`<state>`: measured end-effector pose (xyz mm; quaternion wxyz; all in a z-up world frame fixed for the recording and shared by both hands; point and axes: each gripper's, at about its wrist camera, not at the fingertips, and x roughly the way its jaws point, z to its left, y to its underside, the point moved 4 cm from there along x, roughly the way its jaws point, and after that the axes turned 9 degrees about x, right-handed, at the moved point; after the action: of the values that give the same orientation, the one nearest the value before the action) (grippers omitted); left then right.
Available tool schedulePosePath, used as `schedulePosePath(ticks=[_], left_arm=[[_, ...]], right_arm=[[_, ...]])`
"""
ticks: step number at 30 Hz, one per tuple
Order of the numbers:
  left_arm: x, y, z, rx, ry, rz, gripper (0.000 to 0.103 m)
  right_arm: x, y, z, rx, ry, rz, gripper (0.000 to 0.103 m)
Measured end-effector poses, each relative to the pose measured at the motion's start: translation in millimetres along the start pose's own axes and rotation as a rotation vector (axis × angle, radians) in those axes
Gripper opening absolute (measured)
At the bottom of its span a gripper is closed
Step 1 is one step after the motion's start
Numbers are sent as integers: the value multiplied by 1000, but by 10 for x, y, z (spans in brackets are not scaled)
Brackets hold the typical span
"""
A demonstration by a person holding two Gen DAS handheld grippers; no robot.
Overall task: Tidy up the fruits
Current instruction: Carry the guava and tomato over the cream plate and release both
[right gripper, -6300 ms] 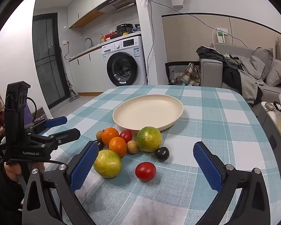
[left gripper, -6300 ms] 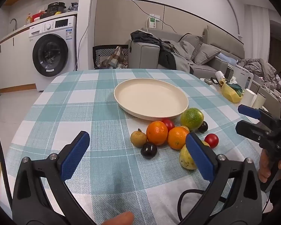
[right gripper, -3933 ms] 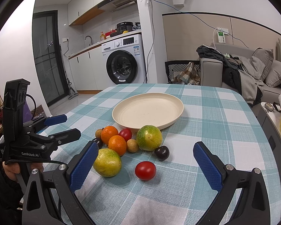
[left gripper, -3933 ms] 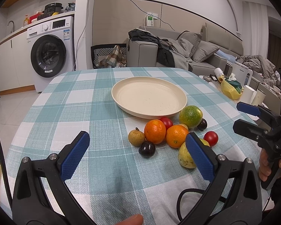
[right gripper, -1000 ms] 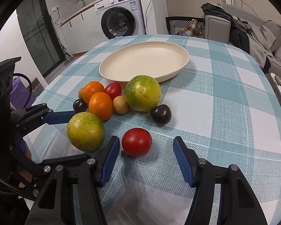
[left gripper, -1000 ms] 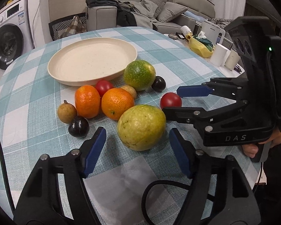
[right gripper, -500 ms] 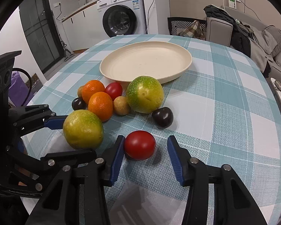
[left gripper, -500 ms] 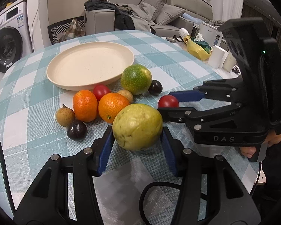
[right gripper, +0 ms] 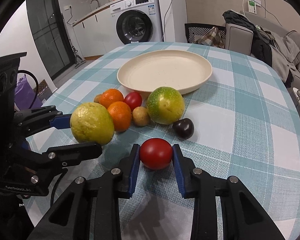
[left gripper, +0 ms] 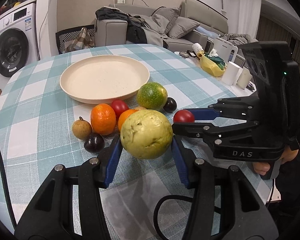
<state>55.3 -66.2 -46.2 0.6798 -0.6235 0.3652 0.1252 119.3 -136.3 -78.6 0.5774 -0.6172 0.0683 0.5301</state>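
My left gripper (left gripper: 147, 150) is shut on a large yellow-green fruit (left gripper: 146, 133), also seen in the right wrist view (right gripper: 91, 123), and holds it just above the checked cloth. My right gripper (right gripper: 156, 157) is shut on a red tomato (right gripper: 156, 156), which shows in the left wrist view (left gripper: 183, 116) too. An empty cream plate (left gripper: 104, 79) (right gripper: 165, 73) sits beyond the fruit pile. On the cloth lie a green-yellow fruit (left gripper: 152, 96), two oranges (left gripper: 103, 119), a second tomato (left gripper: 119, 105), two brown longans (left gripper: 82, 129) and two dark plums (left gripper: 94, 143).
The round table (left gripper: 30, 92) has a teal checked cloth. A side table with a yellow bag (left gripper: 211, 66) and white cups (left gripper: 230, 73) stands at the right. A washing machine (right gripper: 139, 22), a chair and a sofa (left gripper: 142, 30) lie beyond the table.
Both grippers have closed fully on their fruit: left on the yellow-green fruit, right on the red tomato. The left one has lifted its fruit slightly.
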Motion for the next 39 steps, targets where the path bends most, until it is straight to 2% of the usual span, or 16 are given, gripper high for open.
schedulePosePath(ticks=[5, 11, 20, 30, 39], left_arm=[[-82, 5, 38, -19, -5, -27, 47], [-193, -38, 124, -42, -31, -73, 47], [-281, -145, 332, -83, -130, -120, 47], [-198, -256, 557, -99, -192, -129, 47], [-20, -381, 726, -120, -211, -129, 47]], right_arm=[[-56, -27, 40, -4, -11, -22, 33], [-163, -86, 58, 2, -35, -92, 33], [-315, -255, 69, 40, -73, -207, 33], [-246, -451, 99, 53, -82, -220, 33], [-126, -587, 29, 83, -69, -210, 33]])
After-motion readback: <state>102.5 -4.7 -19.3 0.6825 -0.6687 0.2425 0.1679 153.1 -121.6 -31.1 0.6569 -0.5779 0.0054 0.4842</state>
